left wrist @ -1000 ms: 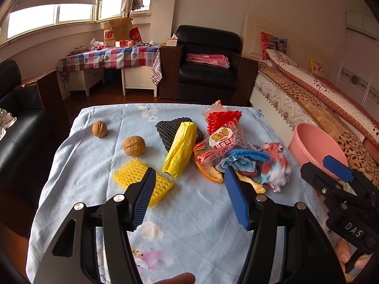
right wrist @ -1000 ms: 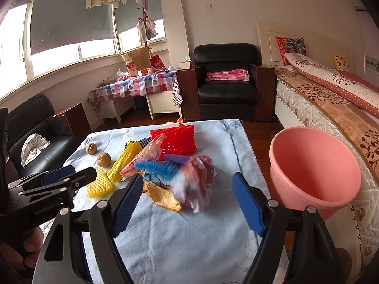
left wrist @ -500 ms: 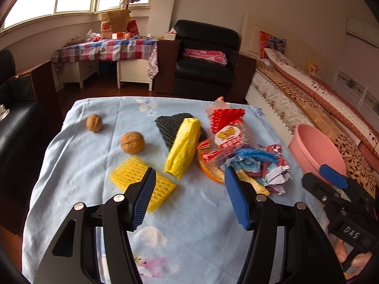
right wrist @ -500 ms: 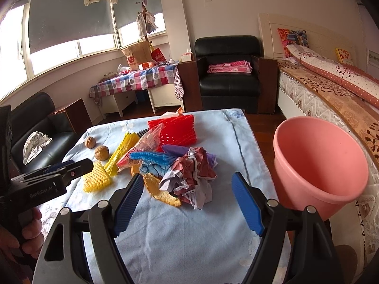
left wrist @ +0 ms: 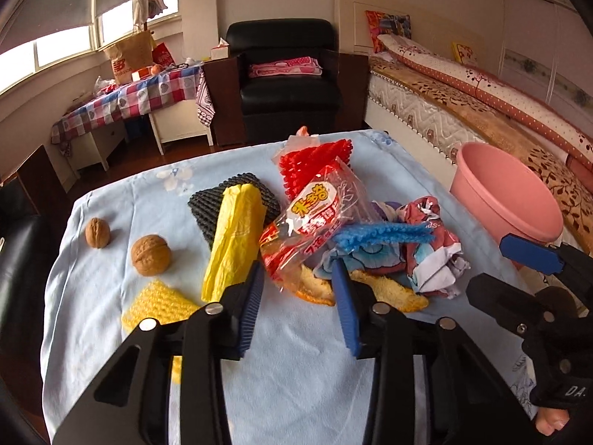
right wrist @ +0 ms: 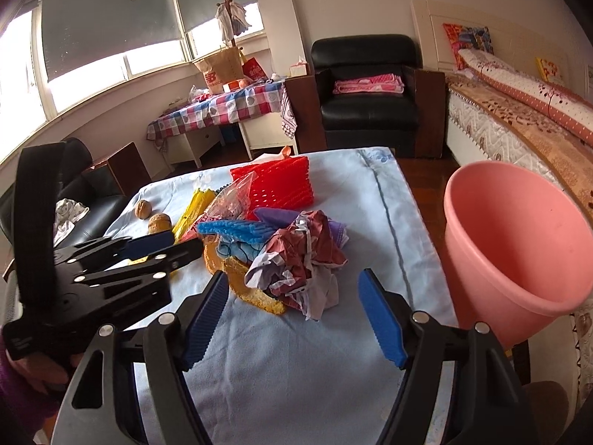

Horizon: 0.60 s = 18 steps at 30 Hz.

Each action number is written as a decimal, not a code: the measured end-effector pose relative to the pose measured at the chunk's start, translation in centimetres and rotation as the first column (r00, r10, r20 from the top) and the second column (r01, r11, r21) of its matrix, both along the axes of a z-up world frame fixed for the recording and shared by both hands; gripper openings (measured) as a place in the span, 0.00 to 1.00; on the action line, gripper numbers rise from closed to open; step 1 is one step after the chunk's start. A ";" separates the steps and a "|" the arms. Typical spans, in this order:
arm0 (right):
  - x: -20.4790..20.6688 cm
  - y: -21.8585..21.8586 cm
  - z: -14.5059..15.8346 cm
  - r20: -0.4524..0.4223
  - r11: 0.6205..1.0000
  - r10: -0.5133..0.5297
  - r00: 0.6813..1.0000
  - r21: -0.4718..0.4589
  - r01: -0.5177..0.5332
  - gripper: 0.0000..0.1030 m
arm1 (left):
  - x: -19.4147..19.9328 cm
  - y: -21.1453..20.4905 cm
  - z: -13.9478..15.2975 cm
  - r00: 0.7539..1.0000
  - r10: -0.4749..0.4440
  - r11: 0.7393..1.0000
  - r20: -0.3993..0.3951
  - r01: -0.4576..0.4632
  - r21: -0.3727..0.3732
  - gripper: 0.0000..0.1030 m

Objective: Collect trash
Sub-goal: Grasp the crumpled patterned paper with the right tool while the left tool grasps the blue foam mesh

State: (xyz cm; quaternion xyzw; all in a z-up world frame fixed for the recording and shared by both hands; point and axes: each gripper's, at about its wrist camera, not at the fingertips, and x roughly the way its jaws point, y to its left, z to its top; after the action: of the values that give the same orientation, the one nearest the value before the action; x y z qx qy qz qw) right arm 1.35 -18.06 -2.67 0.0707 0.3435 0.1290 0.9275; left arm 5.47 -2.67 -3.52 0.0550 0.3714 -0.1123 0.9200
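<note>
A pile of trash lies on the blue-clothed table [left wrist: 296,371]: a clear red-printed snack bag [left wrist: 315,218], a yellow bag [left wrist: 233,237], red foam net [left wrist: 315,159], blue foam net [left wrist: 381,233], crumpled paper [left wrist: 433,256] and yellow foam net [left wrist: 155,304]. My left gripper [left wrist: 298,285] is open and empty, its fingertips at the near edge of the snack bag. My right gripper [right wrist: 292,296] is open and empty, just short of the crumpled paper [right wrist: 300,259]. A pink bucket [right wrist: 515,244] stands off the table's right edge.
Two walnuts [left wrist: 152,256] [left wrist: 97,233] lie on the left of the table. A black foam net [left wrist: 207,200] lies under the yellow bag. A black armchair [left wrist: 289,85], a checkered table [left wrist: 148,92] and a bed [left wrist: 481,111] stand behind.
Both grippers have moved forward to the trash pile. The left gripper's jaws have narrowed somewhat. The trash has not moved.
</note>
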 end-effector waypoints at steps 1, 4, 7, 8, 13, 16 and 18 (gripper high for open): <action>0.2 0.0 -0.1 -0.004 1.000 0.001 1.000 0.002 -0.001 0.69 | 0.2 -0.1 -0.1 1.000 -0.004 1.000 -0.002 0.004 0.002 0.31; 0.9 0.1 -0.3 -0.027 1.000 0.008 1.000 0.016 -0.007 0.68 | 0.9 -0.2 -0.5 1.000 -0.004 1.000 -0.028 0.005 0.002 0.13; 1.7 0.2 -0.5 -0.043 0.999 0.018 0.999 0.031 -0.016 0.67 | 1.0 0.2 -0.7 0.999 0.002 1.000 -0.037 -0.003 -0.019 0.09; 2.0 0.4 -0.6 -0.051 0.999 0.020 0.999 0.030 -0.018 0.66 | 0.8 0.2 -0.6 0.999 0.001 1.000 -0.036 -0.002 -0.022 0.07; 3.0 0.8 -1.3 -0.089 0.999 0.022 0.996 0.028 -0.020 0.51 | 0.1 1.1 0.0 1.000 0.000 0.998 -0.026 -0.002 -0.063 0.05; 3.3 0.7 -1.7 -0.115 0.998 0.033 0.993 0.049 -0.028 0.33 | -0.6 1.3 0.5 1.000 -0.003 0.997 -0.017 0.001 -0.081 0.05; 3.3 0.4 -1.7 -0.117 0.998 0.031 0.993 0.060 -0.025 0.27 | -1.0 1.3 0.9 1.000 -0.007 0.996 -0.011 0.006 -0.093 0.05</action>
State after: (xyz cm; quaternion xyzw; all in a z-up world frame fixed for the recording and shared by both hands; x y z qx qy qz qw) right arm 4.61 -17.68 -4.40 0.1005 0.3946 0.1476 0.9013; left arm 4.46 -1.39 -2.57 0.0127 0.3707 -0.1327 0.9191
